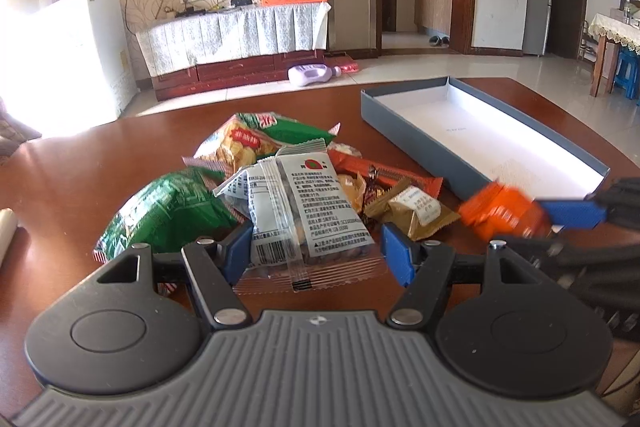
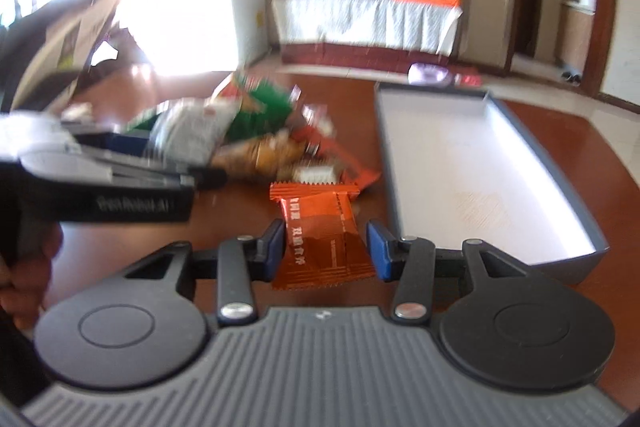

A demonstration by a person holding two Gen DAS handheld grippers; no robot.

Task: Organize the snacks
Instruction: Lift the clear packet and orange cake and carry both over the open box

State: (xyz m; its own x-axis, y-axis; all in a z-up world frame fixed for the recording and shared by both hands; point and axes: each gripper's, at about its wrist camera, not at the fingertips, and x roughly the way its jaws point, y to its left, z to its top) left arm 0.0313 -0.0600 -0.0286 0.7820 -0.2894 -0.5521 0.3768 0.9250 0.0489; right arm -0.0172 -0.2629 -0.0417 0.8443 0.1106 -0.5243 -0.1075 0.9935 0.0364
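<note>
A pile of snack packets lies on the brown table [image 1: 100, 163]. My left gripper [image 1: 316, 247] is open, its blue pads on either side of a clear-white packet with black print [image 1: 304, 223], not closed on it. Green packets [image 1: 172, 207] lie to its left, a gold packet [image 1: 412, 211] to its right. My right gripper [image 2: 326, 251] is shut on an orange packet [image 2: 320, 231] and holds it near the grey box [image 2: 600, 251]. In the left wrist view the orange packet [image 1: 500, 211] is blurred, beside the box [image 1: 400, 131].
The box is white inside and holds nothing that I can see. The left gripper's body [image 2: 120, 187] shows at left in the right wrist view. A white roll [image 1: 6, 231] lies at the table's left edge. Beyond the table are a TV cabinet [image 1: 240, 39] and floor.
</note>
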